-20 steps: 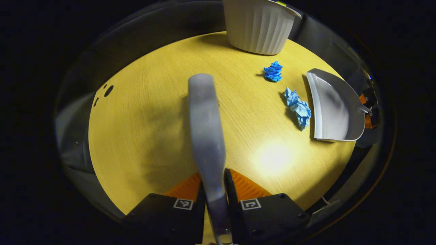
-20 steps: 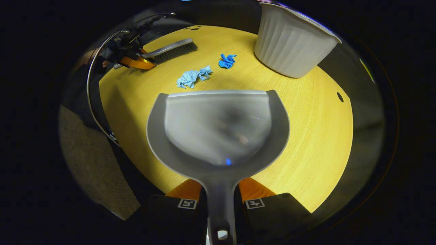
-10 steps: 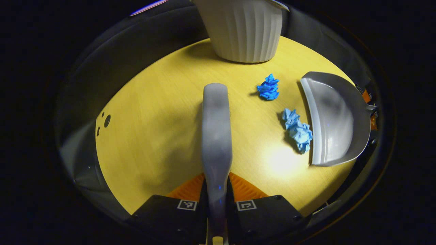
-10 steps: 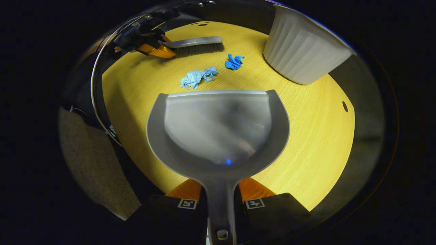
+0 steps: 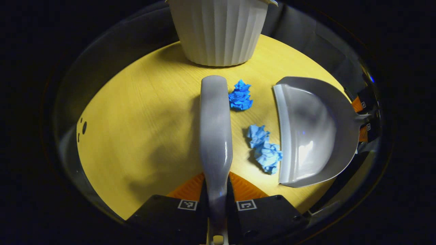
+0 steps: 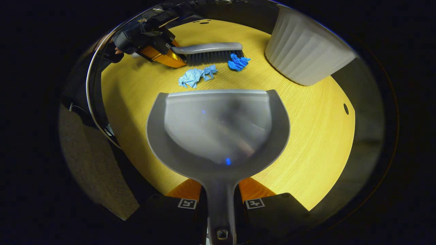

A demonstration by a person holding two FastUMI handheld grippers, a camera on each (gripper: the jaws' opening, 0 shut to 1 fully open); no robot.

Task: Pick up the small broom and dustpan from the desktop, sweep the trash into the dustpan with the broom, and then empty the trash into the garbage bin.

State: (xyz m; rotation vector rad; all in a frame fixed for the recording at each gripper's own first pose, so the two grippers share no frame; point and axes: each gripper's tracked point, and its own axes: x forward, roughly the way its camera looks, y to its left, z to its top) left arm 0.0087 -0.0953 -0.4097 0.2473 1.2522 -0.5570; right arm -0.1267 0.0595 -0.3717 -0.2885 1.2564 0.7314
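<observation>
Left gripper view: smooth grey broom (image 5: 214,122) beside crumpled blue paper (image 5: 264,153), ribbed white bin (image 5: 218,32).

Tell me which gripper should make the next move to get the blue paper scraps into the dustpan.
Left. The left gripper holds the broom right behind both paper scraps, opposite the dustpan mouth, so it likely sweeps while the right gripper steadies the pan.

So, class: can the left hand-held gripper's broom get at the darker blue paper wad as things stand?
Probably yes. The broom sits right beside the dark blue wad, bristles at its edge, with nothing between; the dustpan waits opposite.
</observation>
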